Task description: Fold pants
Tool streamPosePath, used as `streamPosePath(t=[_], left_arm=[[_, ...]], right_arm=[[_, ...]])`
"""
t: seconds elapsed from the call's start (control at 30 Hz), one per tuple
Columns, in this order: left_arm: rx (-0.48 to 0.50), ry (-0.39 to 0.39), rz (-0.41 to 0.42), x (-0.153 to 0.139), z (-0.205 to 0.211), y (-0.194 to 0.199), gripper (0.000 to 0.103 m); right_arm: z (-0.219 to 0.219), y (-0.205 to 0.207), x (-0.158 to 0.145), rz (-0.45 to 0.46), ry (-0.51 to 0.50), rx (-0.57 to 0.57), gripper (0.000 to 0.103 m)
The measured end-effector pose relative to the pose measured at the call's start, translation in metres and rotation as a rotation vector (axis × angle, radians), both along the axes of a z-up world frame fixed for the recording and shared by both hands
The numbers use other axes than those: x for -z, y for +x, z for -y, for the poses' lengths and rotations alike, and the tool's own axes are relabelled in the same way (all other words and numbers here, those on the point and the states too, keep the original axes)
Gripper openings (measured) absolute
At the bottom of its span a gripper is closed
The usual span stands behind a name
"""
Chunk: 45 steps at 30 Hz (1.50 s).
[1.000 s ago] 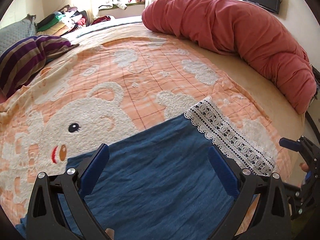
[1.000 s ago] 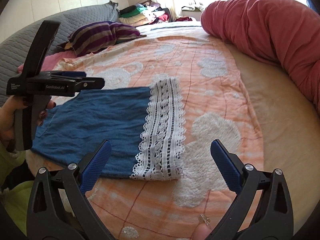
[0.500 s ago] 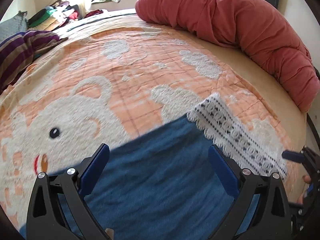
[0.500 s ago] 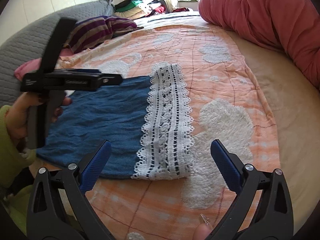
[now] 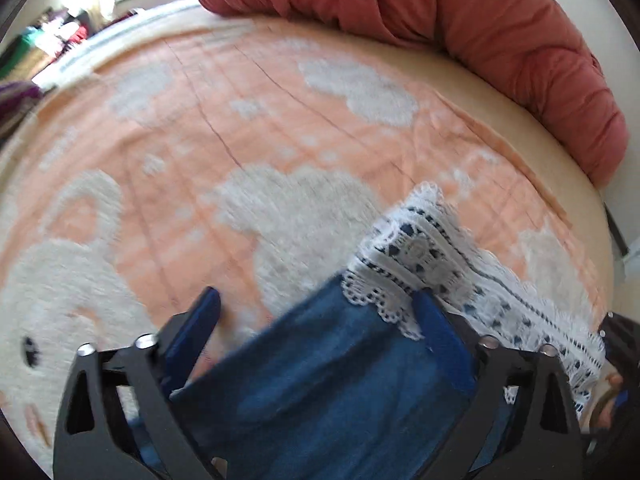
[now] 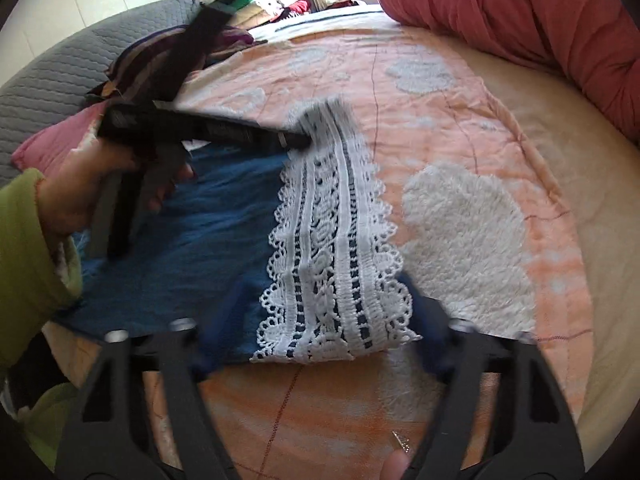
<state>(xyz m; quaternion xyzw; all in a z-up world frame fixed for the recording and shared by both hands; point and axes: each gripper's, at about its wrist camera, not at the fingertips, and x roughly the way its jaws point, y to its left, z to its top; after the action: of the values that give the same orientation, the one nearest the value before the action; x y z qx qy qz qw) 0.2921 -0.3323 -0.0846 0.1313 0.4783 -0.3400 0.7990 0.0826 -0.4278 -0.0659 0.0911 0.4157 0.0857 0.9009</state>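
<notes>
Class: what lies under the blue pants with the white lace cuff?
The blue pants lie on an orange patterned blanket with fluffy white patches. Whatever lies directly under the fabric is hidden.

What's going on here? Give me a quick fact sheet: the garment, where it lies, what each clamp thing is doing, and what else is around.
garment: blue pants with a white lace hem
surface: peach bear-print blanket on a bed
left gripper: open, at the hem's far end
right gripper: open, straddling the hem's near end
nearby: red duvet, striped pillow
</notes>
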Motion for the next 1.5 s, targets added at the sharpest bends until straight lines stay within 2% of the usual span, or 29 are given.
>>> streamPosePath(t=[0.03,0.1,0.17,0.27,0.3,0.37,0.43,0.5,0.53,0.57,0.7,0.77,0.97,1.17,1.37,1.5], left_arm=[[0.004,-0.016,-0.004,-0.001,0.000,-0.001,0.079],[0.026,-0.030,-0.006,-0.004,0.001,-0.004,0.066],[0.049,-0.019,0.005,-0.005,0.004,-0.007,0.065],[0.037,-0.035,-0.011,-0.001,0.002,-0.004,0.072],[0.031,-0.047,-0.022,0.000,0.001,-0.002,0.072],[0.034,-0.053,-0.020,0.001,0.000,-0.002,0.069],[0.043,-0.046,-0.012,0.001,0.002,-0.005,0.064],[0.047,-0.048,-0.029,-0.001,0.005,-0.004,0.050],[0.045,-0.045,-0.033,-0.001,0.005,-0.004,0.047],[0.039,-0.037,-0.032,-0.002,0.007,-0.006,0.044],[0.035,-0.031,-0.012,-0.004,0.008,-0.011,0.031],[0.019,-0.044,-0.009,-0.005,0.005,-0.013,0.025],[0.006,-0.085,0.031,-0.020,-0.010,-0.025,0.014],[-0.025,-0.175,0.023,-0.032,-0.033,-0.032,0.013],[-0.110,-0.291,0.042,-0.056,-0.084,-0.040,0.013],[-0.172,-0.327,0.073,-0.072,-0.118,-0.043,0.013]], right_arm=[[0.000,-0.001,-0.002,0.007,-0.006,-0.002,0.050],[-0.002,-0.002,-0.004,0.028,-0.008,-0.023,0.050],[-0.003,0.001,-0.001,0.023,-0.003,-0.028,0.052],[-0.002,0.007,0.006,0.009,0.030,-0.028,0.056],[-0.001,0.008,0.006,0.013,0.039,-0.026,0.057],[-0.005,0.009,0.004,0.022,0.034,-0.042,0.070],[-0.011,0.010,0.006,0.025,0.012,-0.060,0.072],[-0.016,0.010,0.007,0.025,-0.015,-0.059,0.065],[-0.017,0.010,0.007,0.025,-0.019,-0.056,0.053],[-0.015,0.010,0.006,0.026,-0.020,-0.054,0.044],[-0.016,0.007,0.003,0.024,0.001,-0.079,0.033],[-0.011,0.009,0.005,0.019,0.047,-0.077,0.026],[-0.010,0.002,-0.009,0.067,0.112,-0.095,0.020],[-0.025,-0.003,-0.032,0.130,0.090,-0.142,0.020],[-0.055,-0.003,-0.054,0.182,0.038,-0.221,0.020],[-0.089,-0.001,-0.069,0.228,-0.015,-0.307,0.020]])
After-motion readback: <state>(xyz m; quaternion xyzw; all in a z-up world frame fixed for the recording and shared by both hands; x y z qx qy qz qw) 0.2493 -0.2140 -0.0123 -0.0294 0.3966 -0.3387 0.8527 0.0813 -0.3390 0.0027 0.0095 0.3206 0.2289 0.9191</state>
